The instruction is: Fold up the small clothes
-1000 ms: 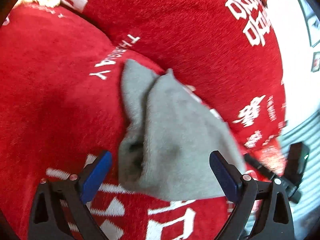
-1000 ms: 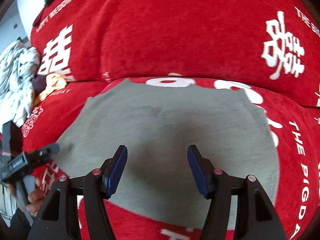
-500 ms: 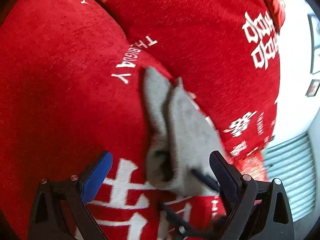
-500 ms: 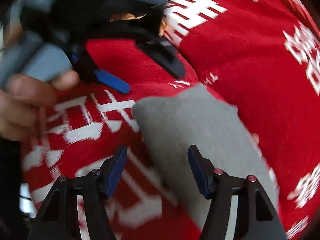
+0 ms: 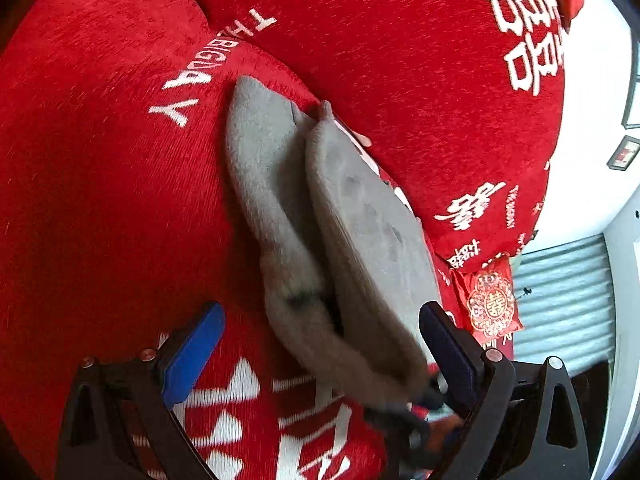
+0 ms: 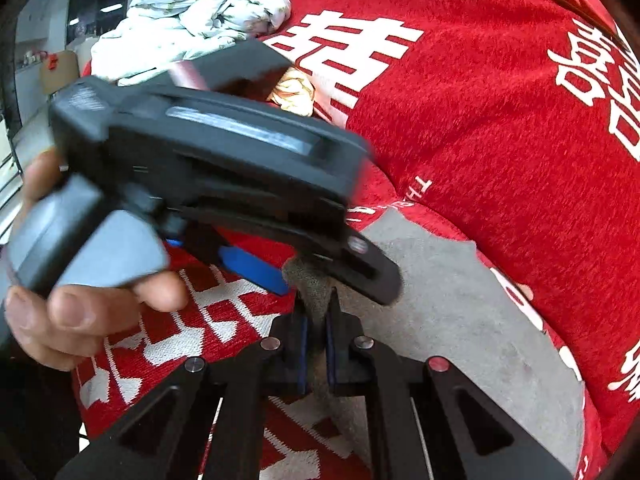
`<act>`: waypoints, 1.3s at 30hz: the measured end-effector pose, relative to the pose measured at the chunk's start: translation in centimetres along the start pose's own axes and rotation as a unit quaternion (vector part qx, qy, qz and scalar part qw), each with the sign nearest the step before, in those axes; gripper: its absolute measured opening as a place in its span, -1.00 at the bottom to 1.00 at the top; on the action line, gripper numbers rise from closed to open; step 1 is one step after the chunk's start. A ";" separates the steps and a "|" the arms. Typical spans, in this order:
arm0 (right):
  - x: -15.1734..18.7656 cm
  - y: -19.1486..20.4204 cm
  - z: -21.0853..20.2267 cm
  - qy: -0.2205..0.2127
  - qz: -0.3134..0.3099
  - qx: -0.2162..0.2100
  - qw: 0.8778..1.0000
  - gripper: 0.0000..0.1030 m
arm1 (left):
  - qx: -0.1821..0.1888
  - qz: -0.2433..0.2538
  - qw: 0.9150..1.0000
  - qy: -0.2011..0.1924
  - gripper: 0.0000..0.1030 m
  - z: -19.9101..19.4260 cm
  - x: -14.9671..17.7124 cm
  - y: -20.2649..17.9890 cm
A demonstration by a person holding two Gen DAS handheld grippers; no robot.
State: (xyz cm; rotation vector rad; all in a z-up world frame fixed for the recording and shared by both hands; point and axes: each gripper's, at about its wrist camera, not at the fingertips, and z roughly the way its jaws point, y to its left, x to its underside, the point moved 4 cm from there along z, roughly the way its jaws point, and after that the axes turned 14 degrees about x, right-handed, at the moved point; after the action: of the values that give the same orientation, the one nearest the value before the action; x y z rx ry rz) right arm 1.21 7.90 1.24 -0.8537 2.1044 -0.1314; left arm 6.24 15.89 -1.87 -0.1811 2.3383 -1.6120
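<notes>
A grey cloth point(image 5: 360, 224) lies folded on the red sofa cover point(image 5: 100, 200), along the foot of the backrest. In the left wrist view my left gripper point(image 5: 320, 332) is open, its blue pads point(image 5: 192, 352) on either side of the cloth's near corner without pressing it. That corner rises toward the lower right, where it blurs. The right wrist view shows my right gripper point(image 6: 316, 348) shut on this corner of the grey cloth point(image 6: 460, 312), fabric pinched between its pads. Just beyond it hangs the left gripper point(image 6: 320, 276), held by a hand point(image 6: 72, 320).
The red backrest cushion point(image 5: 400, 60) with white characters rises right behind the cloth. A heap of white patterned laundry point(image 6: 192, 12) and a yellow garment point(image 6: 294, 92) lie farther along the sofa. A red pouch point(image 5: 490, 300) sits at the seat's end, before grey shutters point(image 5: 568, 300).
My right gripper swung round to the cloth's near corner and shut on it, lifting it slightly. The left gripper moved in over the same corner and stays open.
</notes>
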 end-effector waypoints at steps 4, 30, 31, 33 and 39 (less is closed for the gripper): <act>-0.2 0.1 -0.7 -0.008 -0.020 -0.003 1.000 -0.86 | 0.013 -0.009 1.000 0.020 0.89 1.5 -1.1 -0.7; -6.0 -14.4 13.5 0.268 0.266 -0.086 0.922 0.64 | -0.247 0.231 0.938 -0.073 -0.53 5.0 1.8 -3.7; -6.2 -14.4 14.6 0.284 0.275 -0.086 0.914 0.64 | -0.257 0.239 0.933 -0.074 -0.53 5.2 1.9 -3.9; -6.6 -13.6 17.1 0.337 0.266 -0.082 0.899 0.64 | -0.267 0.247 0.929 -0.073 -0.53 5.5 2.0 -4.1; -8.1 -9.9 20.1 0.402 0.205 -0.051 0.891 0.64 | -0.266 0.245 0.930 -0.069 -0.53 5.3 1.8 -3.9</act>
State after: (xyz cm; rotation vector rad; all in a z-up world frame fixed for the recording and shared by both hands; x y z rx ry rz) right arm 24.71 9.36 -2.57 -0.4066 3.0504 -0.1691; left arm 5.96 9.24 -0.26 0.1654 2.3987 -0.6979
